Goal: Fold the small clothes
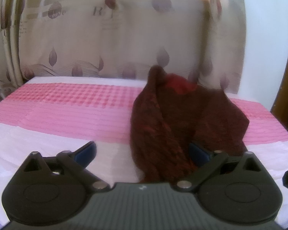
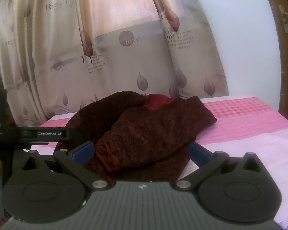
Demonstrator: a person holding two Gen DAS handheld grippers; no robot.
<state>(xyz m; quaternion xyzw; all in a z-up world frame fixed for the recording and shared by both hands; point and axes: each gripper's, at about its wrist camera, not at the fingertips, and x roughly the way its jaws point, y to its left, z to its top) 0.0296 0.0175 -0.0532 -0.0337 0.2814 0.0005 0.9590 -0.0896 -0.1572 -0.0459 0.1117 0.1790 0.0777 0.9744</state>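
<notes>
A dark red knitted garment with a bright red inner patch lies crumpled on the pink and white cloth. My left gripper is open, its blue-padded fingers wide apart, with the garment's near end lying between them and over the right pad. In the right wrist view the garment is bunched in a heap. My right gripper is open with the garment's near end between its fingers. The left gripper's body shows at the left of the right wrist view.
A beige curtain with leaf prints hangs close behind the surface. A white wall and a brown door frame stand to the right. The surface's right edge is near.
</notes>
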